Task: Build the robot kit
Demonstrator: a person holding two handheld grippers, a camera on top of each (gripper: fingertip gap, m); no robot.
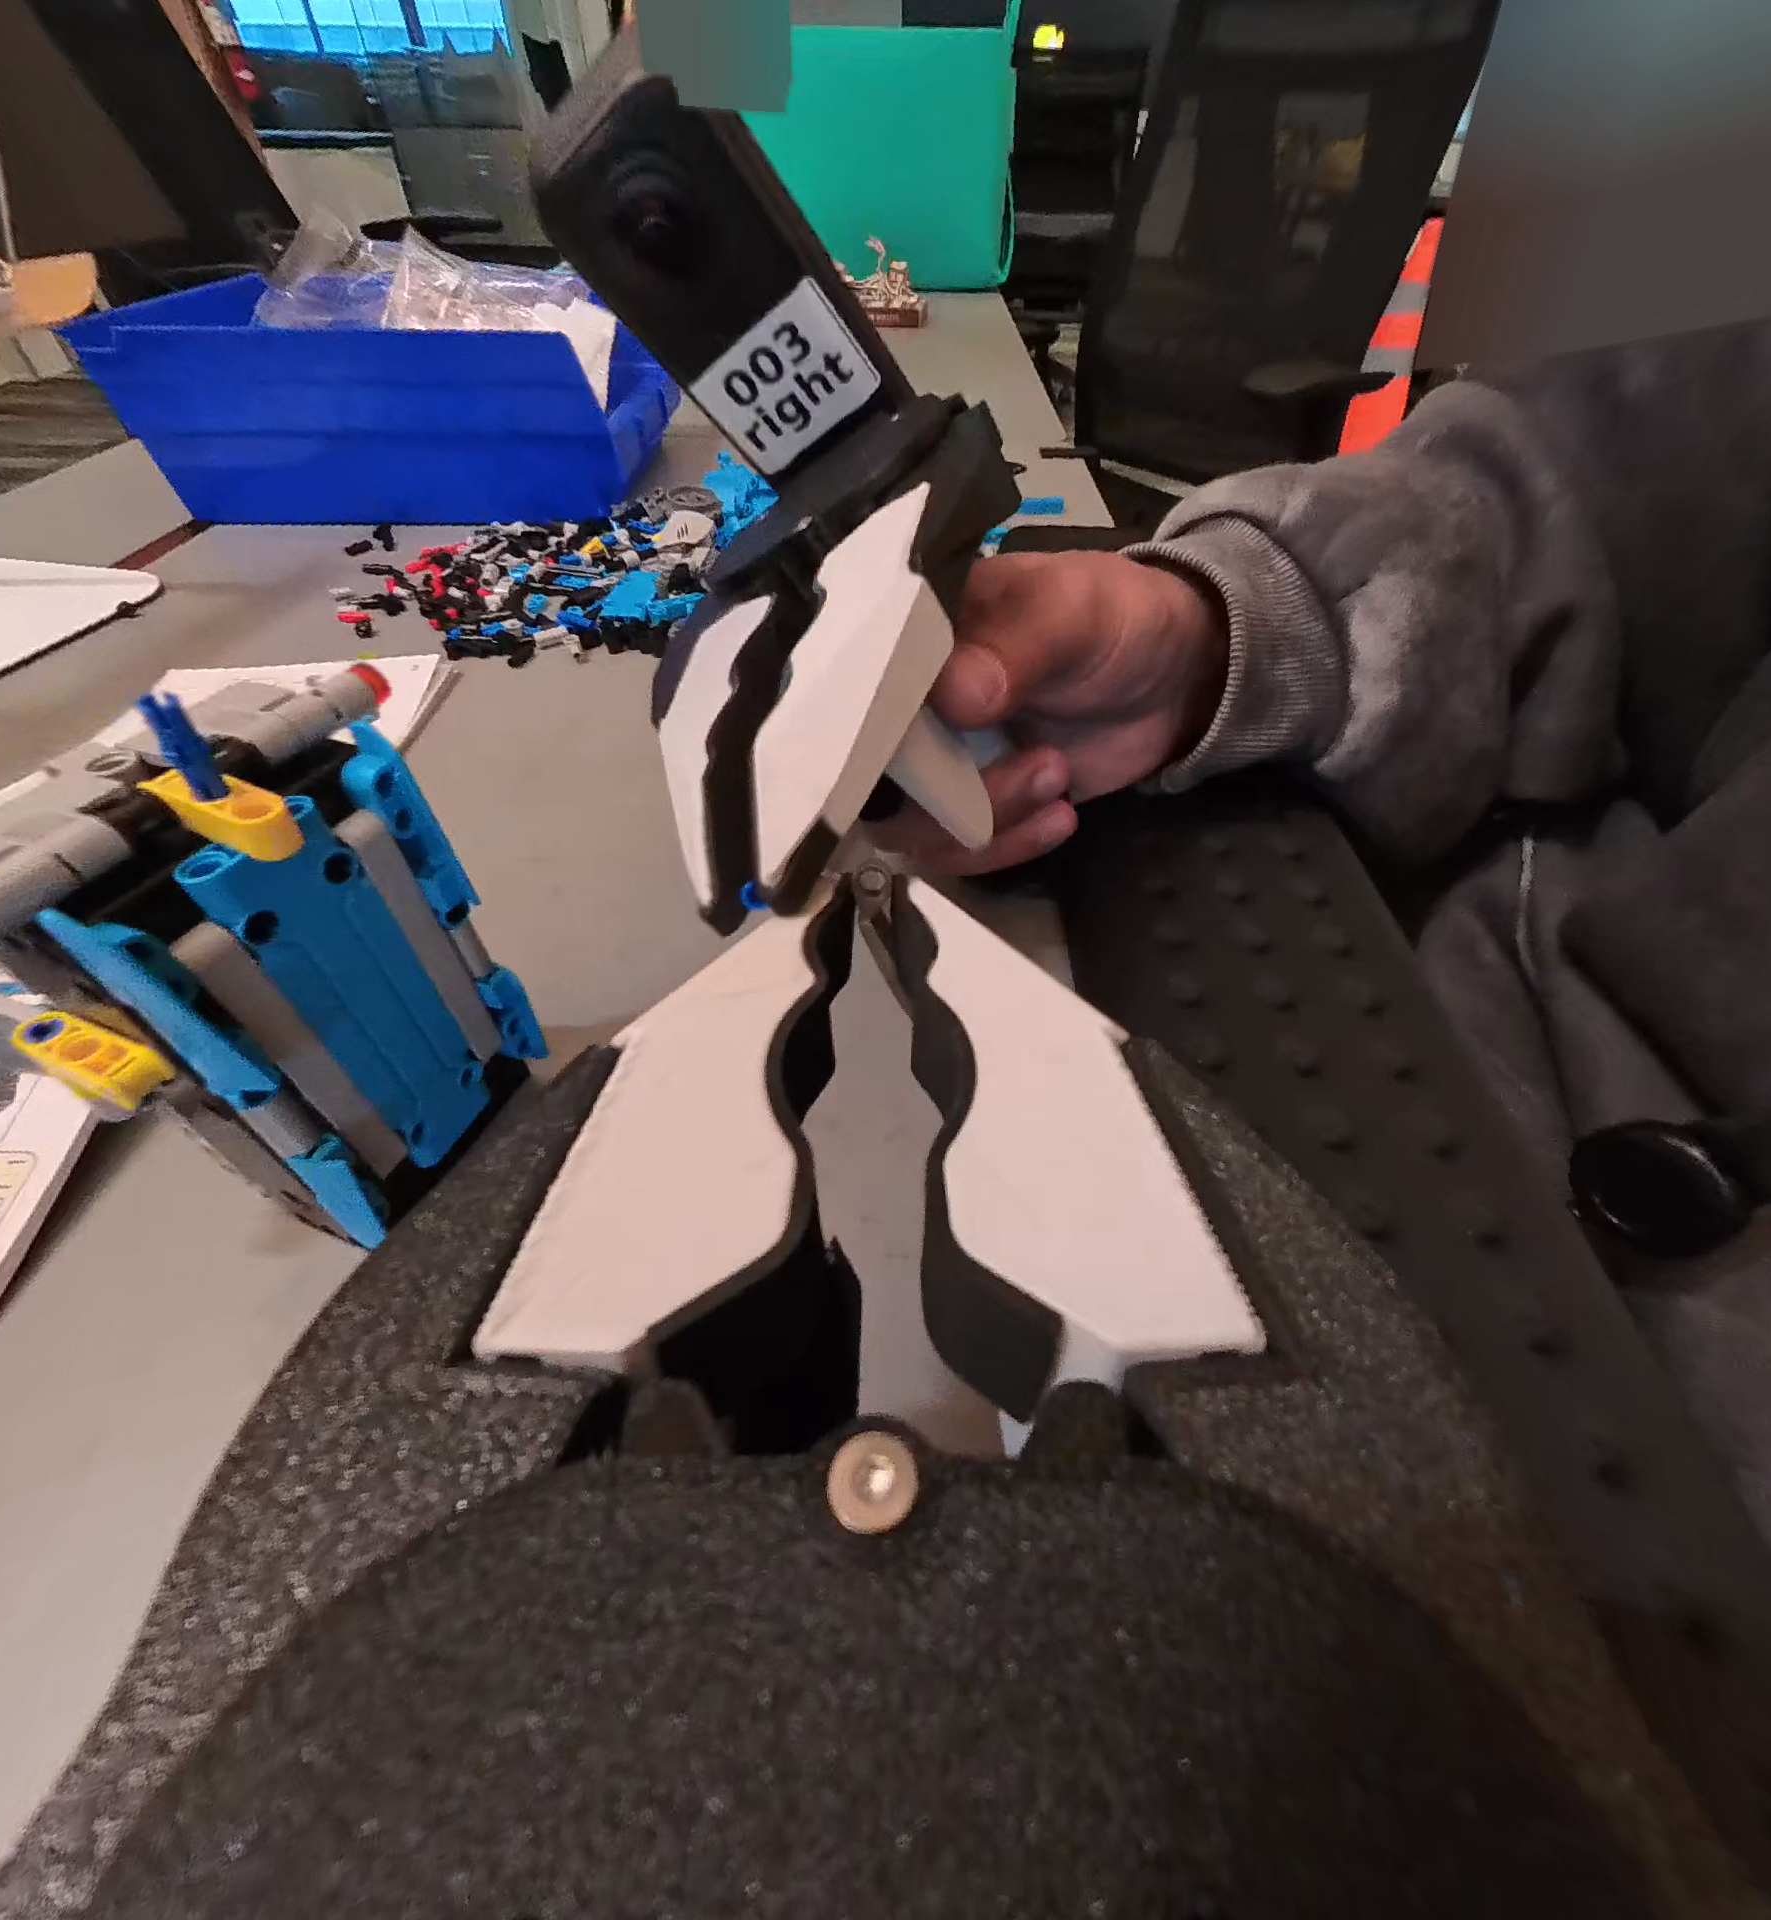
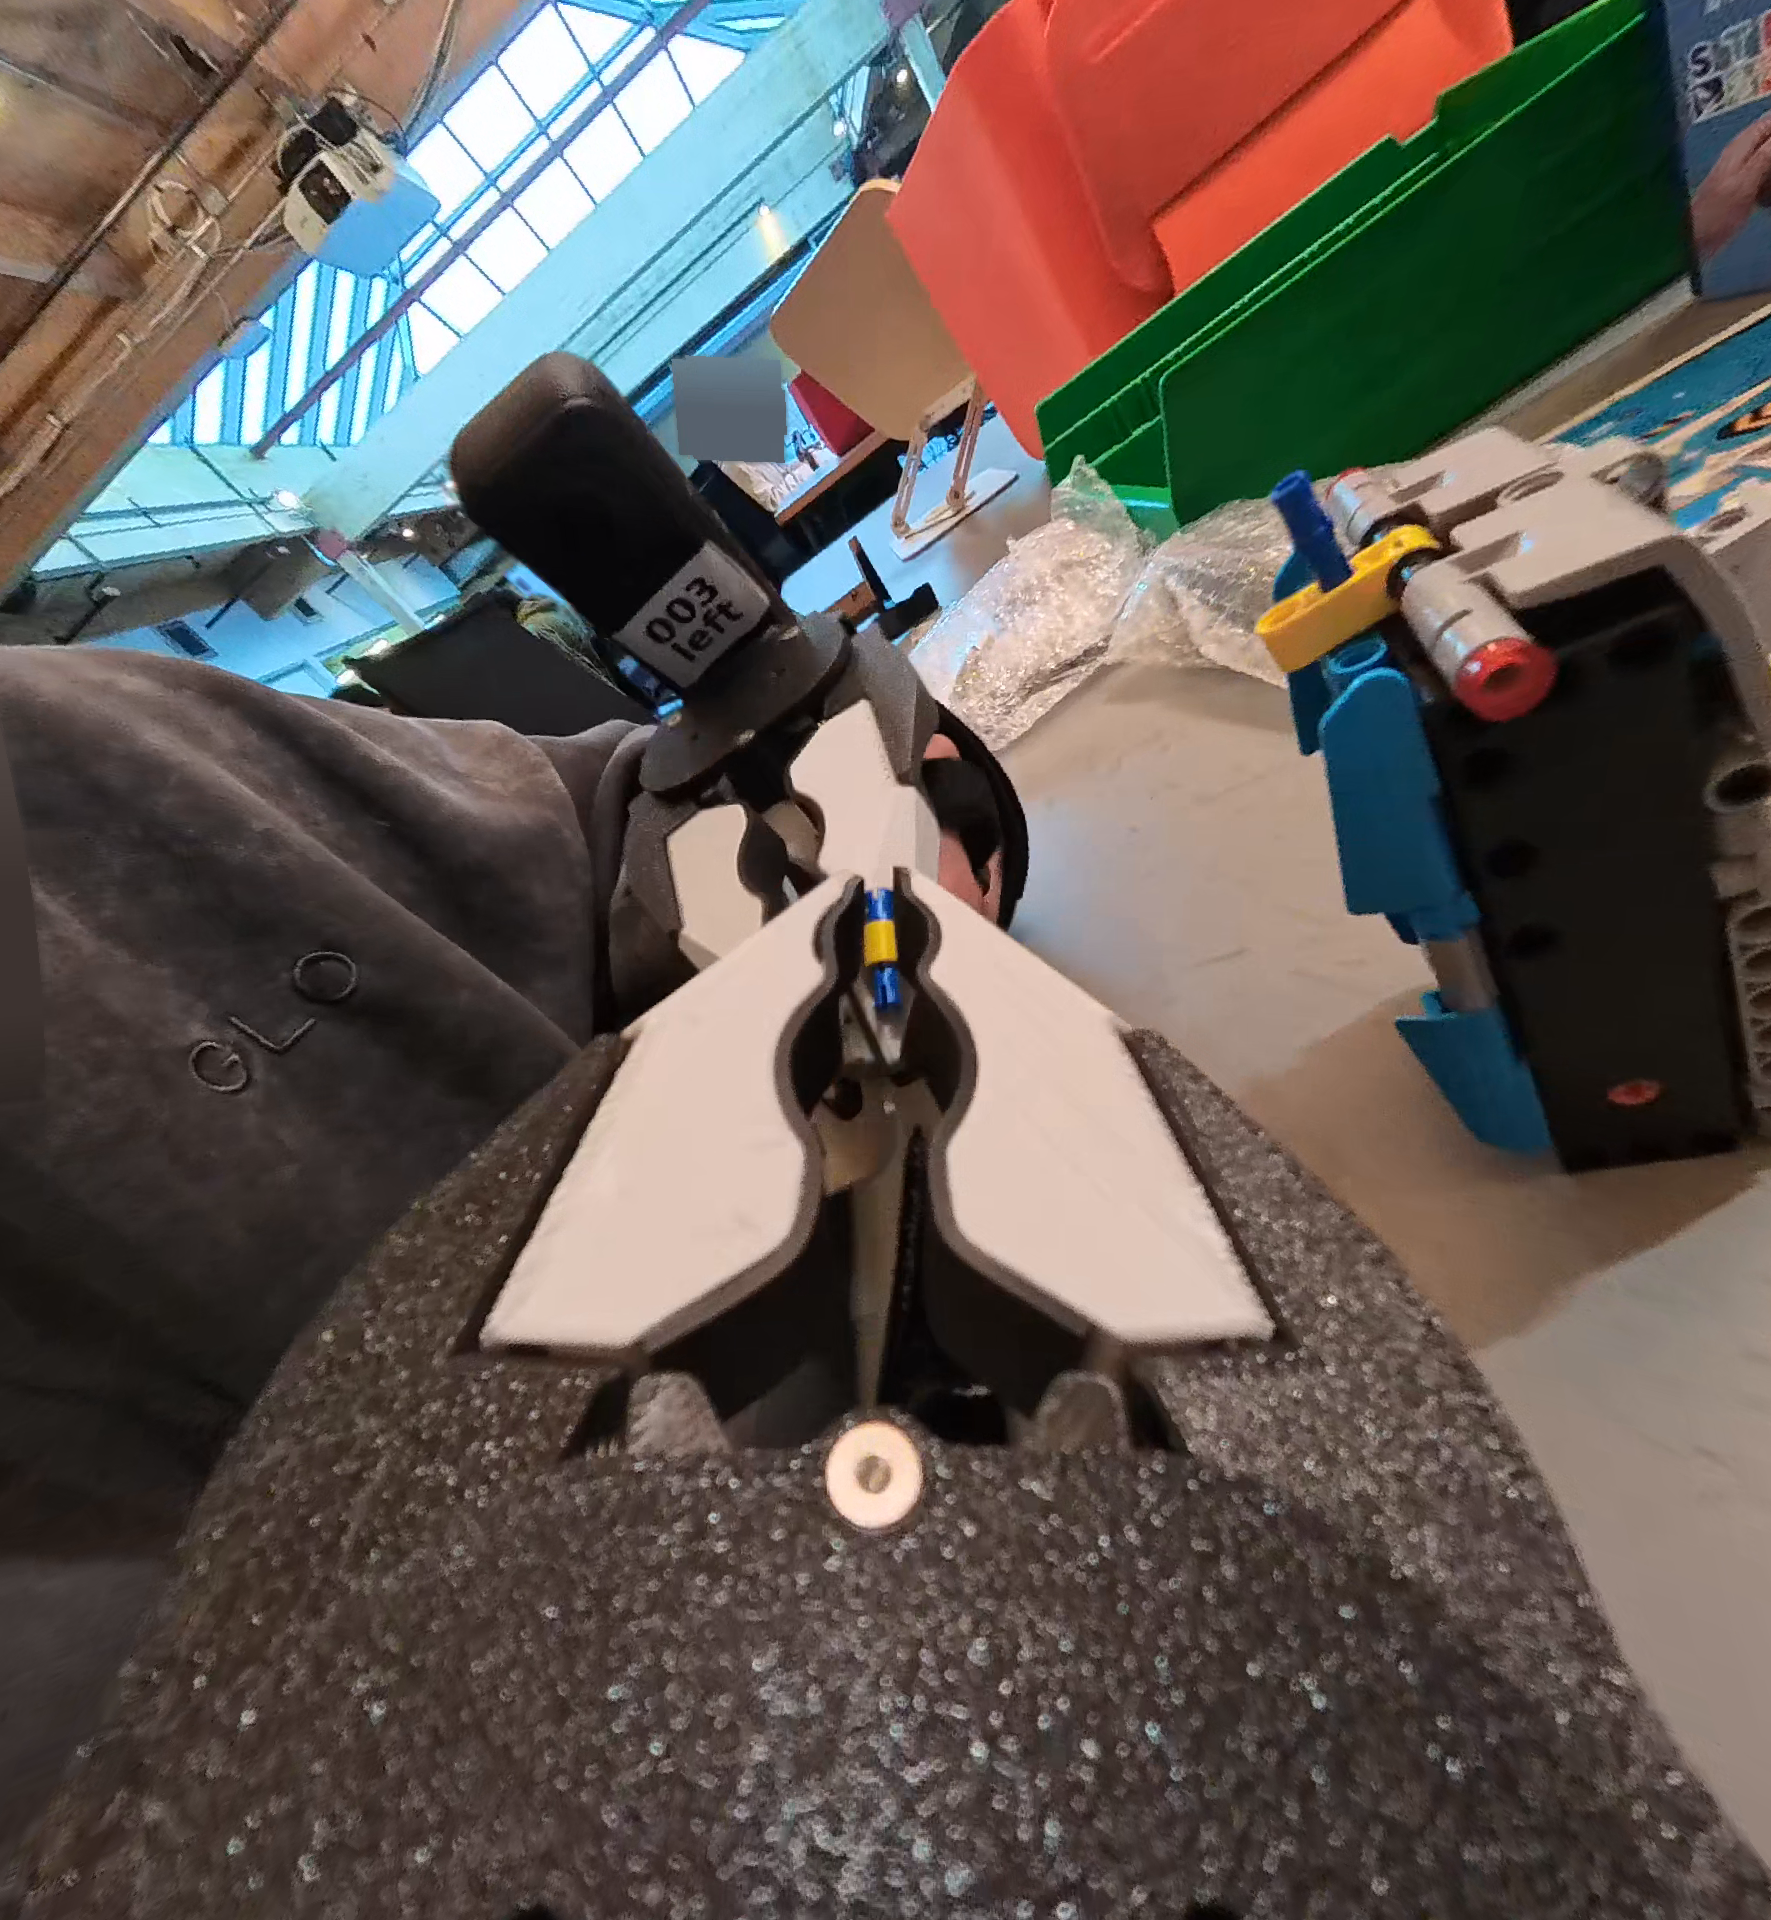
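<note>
Here both grippers, left (image 1: 865, 914) and right (image 2: 881, 914), meet tip-to-tip.

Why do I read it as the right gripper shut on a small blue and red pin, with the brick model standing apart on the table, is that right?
Not quite: the pin is blue and yellow, not red, as the right wrist view shows. The right gripper is shut on it, and the brick model does stand apart on the table.

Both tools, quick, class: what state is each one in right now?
Left tool: shut on a small grey piece.
Right tool: shut on a small blue and yellow pin.
</note>
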